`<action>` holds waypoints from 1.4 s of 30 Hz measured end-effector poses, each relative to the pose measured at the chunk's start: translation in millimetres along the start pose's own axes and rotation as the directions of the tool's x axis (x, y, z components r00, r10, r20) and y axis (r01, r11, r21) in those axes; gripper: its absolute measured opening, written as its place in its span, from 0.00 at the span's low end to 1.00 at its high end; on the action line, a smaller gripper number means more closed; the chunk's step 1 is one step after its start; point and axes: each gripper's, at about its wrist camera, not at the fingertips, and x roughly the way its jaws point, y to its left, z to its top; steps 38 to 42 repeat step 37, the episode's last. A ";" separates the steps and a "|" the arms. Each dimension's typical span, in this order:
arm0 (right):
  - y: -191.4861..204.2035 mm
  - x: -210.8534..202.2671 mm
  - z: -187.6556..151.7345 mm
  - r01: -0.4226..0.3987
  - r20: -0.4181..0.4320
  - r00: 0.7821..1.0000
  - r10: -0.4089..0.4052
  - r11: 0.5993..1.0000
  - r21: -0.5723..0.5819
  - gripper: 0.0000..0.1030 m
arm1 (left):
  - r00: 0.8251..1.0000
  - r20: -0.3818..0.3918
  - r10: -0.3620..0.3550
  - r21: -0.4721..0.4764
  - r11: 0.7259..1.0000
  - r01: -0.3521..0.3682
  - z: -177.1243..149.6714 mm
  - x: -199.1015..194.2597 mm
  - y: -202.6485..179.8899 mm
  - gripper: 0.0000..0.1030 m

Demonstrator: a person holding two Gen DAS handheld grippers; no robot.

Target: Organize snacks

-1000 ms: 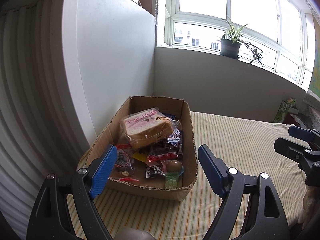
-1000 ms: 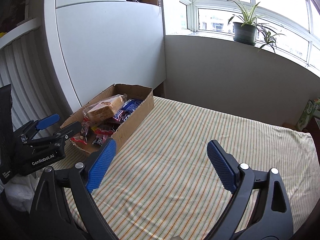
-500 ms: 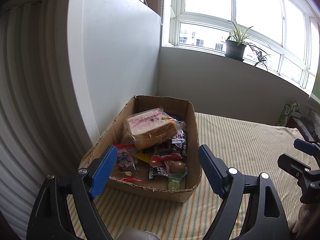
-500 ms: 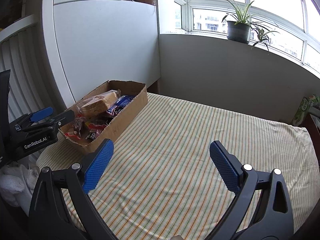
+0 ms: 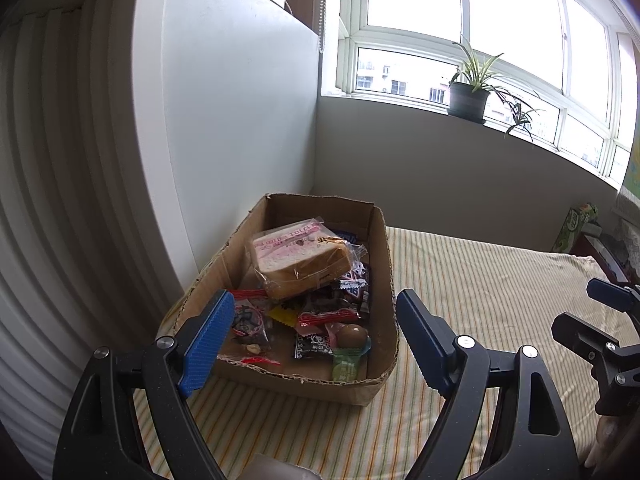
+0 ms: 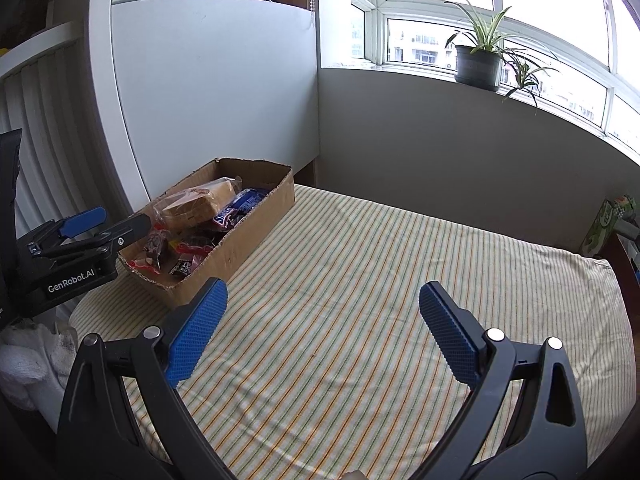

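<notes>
Nearest the lens: left gripper (image 5: 314,338), jaws wide, nothing between them; right gripper (image 6: 322,330), likewise wide and empty, above striped cloth (image 6: 360,280). Beyond, at the cloth's left edge against the white panel (image 5: 236,120): cardboard box (image 5: 384,264) holding bagged sliced bread (image 5: 300,256) atop wrapped snacks (image 5: 328,316). Farthest, on the sill: potted plant (image 5: 468,98).

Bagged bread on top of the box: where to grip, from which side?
Take the bread across its two long crust sides, coming from above with the open left gripper. It lies tilted on top of the other snacks in the cardboard box, so its top is exposed while the box walls likely block a sideways approach.
</notes>
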 end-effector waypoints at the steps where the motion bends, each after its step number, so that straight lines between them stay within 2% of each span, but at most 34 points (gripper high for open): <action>1: 0.4 0.4 0.0 0.000 -0.001 1.000 0.000 1.000 -0.001 0.96 | 1.000 0.001 0.002 -0.001 1.000 -0.002 0.0 0.2 0.2 0.81; 33: 0.7 3.3 -4.3 0.008 -0.011 1.000 -0.009 1.000 -0.012 0.96 | 1.000 -0.011 0.020 -0.020 1.000 -0.020 0.0 3.6 5.2 0.81; 42: -1.0 3.9 -5.6 0.012 -0.015 1.000 -0.012 1.000 -0.009 0.96 | 1.000 0.008 0.023 -0.009 1.000 -0.023 -0.4 1.0 3.7 0.81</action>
